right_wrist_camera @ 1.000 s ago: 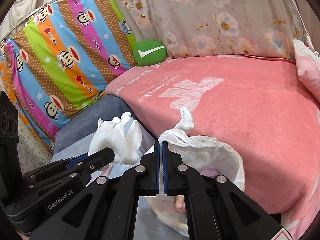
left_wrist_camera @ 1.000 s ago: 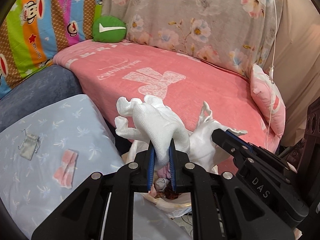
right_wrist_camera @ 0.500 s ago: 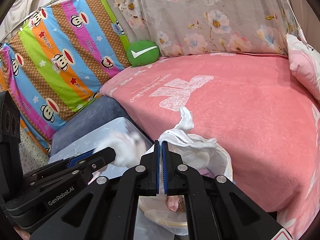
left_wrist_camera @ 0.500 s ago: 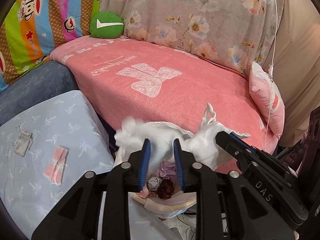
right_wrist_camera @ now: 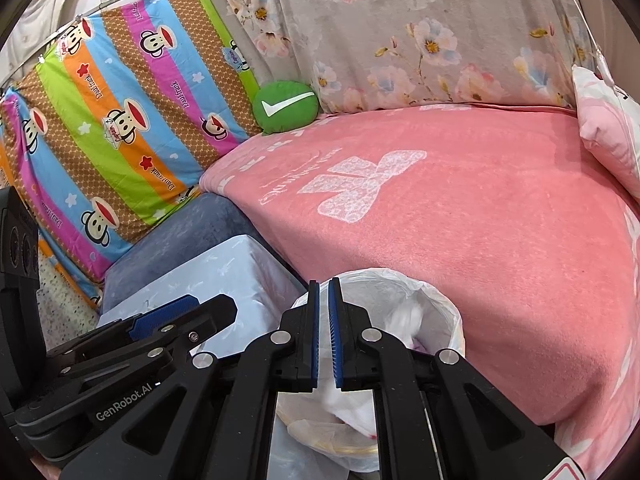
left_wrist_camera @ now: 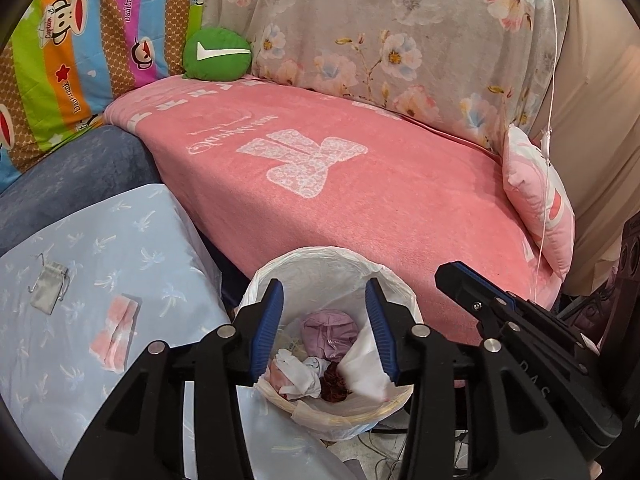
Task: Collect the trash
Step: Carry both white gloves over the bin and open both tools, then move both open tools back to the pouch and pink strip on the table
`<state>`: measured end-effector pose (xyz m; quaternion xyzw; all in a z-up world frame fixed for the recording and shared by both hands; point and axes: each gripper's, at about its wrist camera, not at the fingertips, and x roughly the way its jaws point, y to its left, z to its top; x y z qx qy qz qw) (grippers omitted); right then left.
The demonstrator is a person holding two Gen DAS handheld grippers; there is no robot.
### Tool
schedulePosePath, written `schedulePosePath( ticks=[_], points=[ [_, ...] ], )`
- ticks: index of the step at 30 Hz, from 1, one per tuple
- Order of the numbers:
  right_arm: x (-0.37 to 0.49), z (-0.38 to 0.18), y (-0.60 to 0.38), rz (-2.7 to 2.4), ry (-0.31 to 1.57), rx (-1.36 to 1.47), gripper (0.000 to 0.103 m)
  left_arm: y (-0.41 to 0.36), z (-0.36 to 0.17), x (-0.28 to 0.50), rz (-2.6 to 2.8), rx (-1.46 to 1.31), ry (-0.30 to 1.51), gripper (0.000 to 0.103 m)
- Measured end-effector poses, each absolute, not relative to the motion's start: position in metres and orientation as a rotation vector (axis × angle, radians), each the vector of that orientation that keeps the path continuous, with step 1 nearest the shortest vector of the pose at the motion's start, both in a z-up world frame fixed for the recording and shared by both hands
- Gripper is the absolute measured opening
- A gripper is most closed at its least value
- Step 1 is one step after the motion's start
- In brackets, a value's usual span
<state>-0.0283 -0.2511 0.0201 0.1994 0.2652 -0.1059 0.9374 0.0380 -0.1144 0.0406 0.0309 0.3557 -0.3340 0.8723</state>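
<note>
A small trash bin lined with a white plastic bag (left_wrist_camera: 320, 264) stands between the pink sofa and the low table. It holds crumpled white tissue (left_wrist_camera: 300, 372), a mauve wad (left_wrist_camera: 328, 330) and dark red scraps. My left gripper (left_wrist_camera: 324, 300) is open and empty right above the bin's mouth. My right gripper (right_wrist_camera: 322, 304) has its jaws a narrow gap apart, with nothing between them, over the bag's rim (right_wrist_camera: 400, 280). It also shows at the right of the left wrist view (left_wrist_camera: 472, 292).
A low table under a pale blue cloth (left_wrist_camera: 100, 248) holds a pink folded wrapper (left_wrist_camera: 116, 334) and a small grey pouch (left_wrist_camera: 50, 286). The pink sofa blanket (left_wrist_camera: 340, 168) lies behind, with a green cushion (left_wrist_camera: 216, 54) and a pink pillow (left_wrist_camera: 536, 200).
My left gripper opened and let the white tissue fall into the bin. My right gripper let go of the bag's edge, and the bag handle dropped back.
</note>
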Motion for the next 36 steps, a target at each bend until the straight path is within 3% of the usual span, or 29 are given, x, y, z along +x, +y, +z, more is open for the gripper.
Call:
schedulePosePath(
  ticks=[31,36],
  points=[
    [0.000,0.007,-0.222,-0.160,0.603,0.371,0.013,-0.088,0.031,0.054,-0.646,0.027,0.761,0.041],
    [0.010,0.005,-0.210,-0.144,0.615,0.356,0.018,-0.073,0.028,0.062,-0.621,0.004,0.770,0.041]
  ],
)
